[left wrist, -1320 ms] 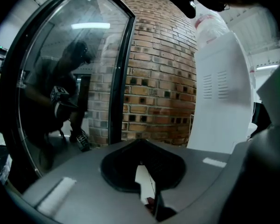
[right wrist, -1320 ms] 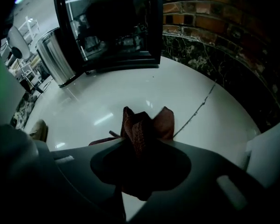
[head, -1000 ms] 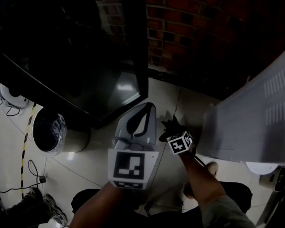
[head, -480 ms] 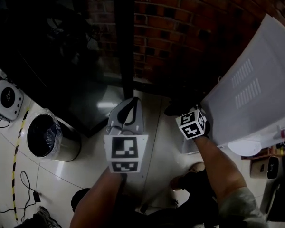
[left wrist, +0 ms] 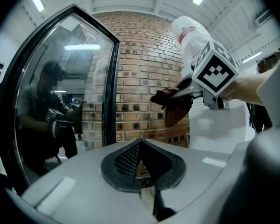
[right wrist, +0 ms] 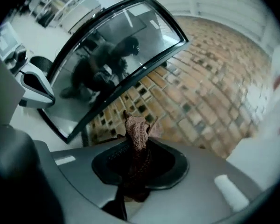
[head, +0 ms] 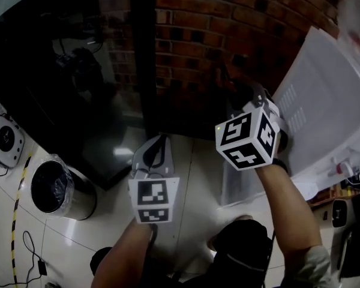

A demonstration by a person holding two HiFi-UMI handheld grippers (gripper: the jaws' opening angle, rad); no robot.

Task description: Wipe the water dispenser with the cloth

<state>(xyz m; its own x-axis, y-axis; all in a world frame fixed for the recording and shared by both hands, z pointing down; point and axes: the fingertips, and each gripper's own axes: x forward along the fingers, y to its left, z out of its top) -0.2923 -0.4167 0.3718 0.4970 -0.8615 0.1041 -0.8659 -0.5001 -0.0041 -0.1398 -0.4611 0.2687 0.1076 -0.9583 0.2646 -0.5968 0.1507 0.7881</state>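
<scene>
The water dispenser (head: 327,110) is a tall white cabinet at the right in the head view, and its bottle (left wrist: 190,34) shows on top in the left gripper view. My right gripper (head: 235,90) is raised just left of the dispenser's side panel and is shut on a dark brown cloth (right wrist: 136,133). The cloth (left wrist: 175,104) hangs crumpled from the jaws. My left gripper (head: 158,146) is lower, out over the floor, with its jaws together and nothing held. From the left gripper (left wrist: 140,146) I see the right one up and to the right.
A brick wall (head: 228,35) stands behind, with a black-framed glass door (head: 141,71) to its left. On the floor at the left are a lined bin (head: 54,188), a round white device (head: 5,138) and loose cables.
My right gripper has risen a long way with the cloth, from low near the floor to beside the dispenser's side. The left gripper has lifted only slightly.
</scene>
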